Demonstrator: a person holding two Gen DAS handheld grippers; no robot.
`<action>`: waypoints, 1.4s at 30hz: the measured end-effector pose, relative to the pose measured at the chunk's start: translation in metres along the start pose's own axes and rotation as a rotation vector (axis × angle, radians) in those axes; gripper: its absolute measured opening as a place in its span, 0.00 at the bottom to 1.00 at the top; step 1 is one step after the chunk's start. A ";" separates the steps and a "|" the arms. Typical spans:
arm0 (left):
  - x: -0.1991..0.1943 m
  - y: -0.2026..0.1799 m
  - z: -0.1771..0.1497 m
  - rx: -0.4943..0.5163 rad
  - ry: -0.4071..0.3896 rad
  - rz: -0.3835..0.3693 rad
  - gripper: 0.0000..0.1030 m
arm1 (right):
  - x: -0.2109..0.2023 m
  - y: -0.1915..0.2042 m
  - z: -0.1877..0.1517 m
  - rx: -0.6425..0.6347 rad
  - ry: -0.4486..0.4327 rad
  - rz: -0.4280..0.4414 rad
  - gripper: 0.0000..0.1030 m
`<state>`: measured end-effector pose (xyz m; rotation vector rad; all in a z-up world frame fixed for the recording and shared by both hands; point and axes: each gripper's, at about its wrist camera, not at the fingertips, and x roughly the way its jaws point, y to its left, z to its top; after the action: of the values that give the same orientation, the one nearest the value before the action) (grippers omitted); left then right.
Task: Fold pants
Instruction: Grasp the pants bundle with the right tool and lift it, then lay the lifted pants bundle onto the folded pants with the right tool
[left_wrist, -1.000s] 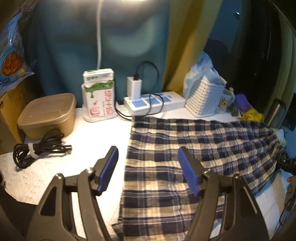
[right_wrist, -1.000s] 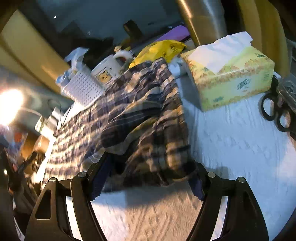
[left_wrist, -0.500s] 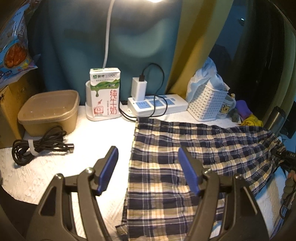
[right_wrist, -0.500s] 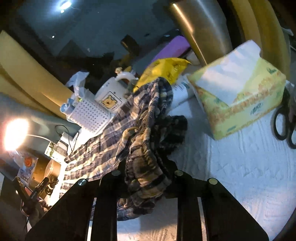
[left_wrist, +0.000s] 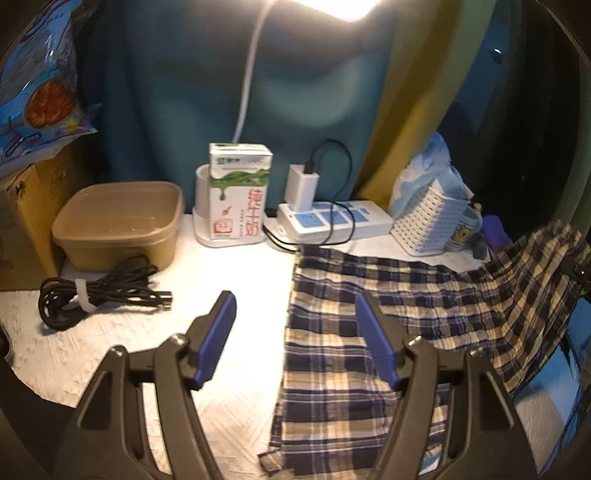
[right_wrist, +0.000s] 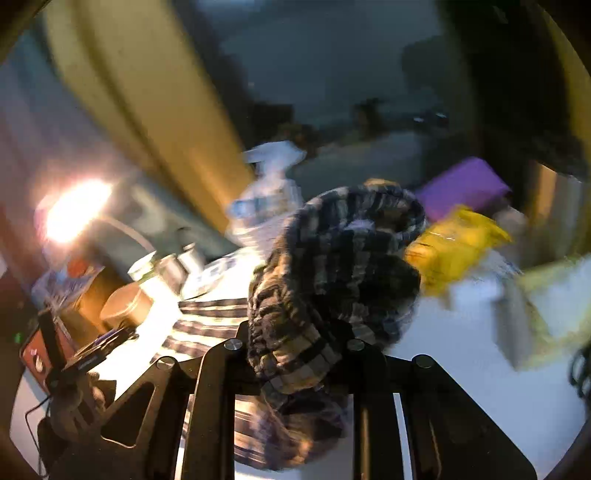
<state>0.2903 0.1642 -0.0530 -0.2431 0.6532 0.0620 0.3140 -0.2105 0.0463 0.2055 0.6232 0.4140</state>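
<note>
Your right gripper (right_wrist: 291, 354) has its jaws narrowed onto a bunched end of the plaid pants (right_wrist: 332, 280), and the cloth is pinched between them, rising in a thick roll just ahead of the jaws. In the left wrist view that same end of the pants (left_wrist: 369, 332) lifts off the counter (left_wrist: 229, 280) at the far right, while the rest lies flat ahead of and under your left gripper's right jaw.

Your left gripper (left_wrist: 295, 332) holds nothing: its jaws stand wide, with bare counter between them and the near edge of the pants just inside the right one.

You appear to be in the first fold, carrying the lifted end over toward the flat end. Next, bring the held end across and lay it down so its edge meets the flat edge near the left jaws. Watch the power strip (left_wrist: 332, 218) and milk carton (left_wrist: 238, 195) beyond the jaws; dragging cloth could catch them. Your left jaws could pin the flat end so it does not slide.
</note>
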 end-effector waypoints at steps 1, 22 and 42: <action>-0.001 0.002 0.001 -0.006 -0.002 0.001 0.66 | 0.010 0.015 0.000 -0.025 0.011 0.017 0.22; -0.015 0.033 0.010 -0.089 -0.038 0.040 0.66 | 0.172 0.204 -0.097 -0.422 0.390 0.189 0.42; 0.016 -0.062 -0.023 0.245 0.051 -0.149 0.66 | 0.101 0.086 -0.030 -0.505 0.095 -0.003 0.63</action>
<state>0.2973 0.0984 -0.0676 -0.0563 0.6848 -0.1669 0.3432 -0.0874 -0.0039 -0.2976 0.5933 0.5668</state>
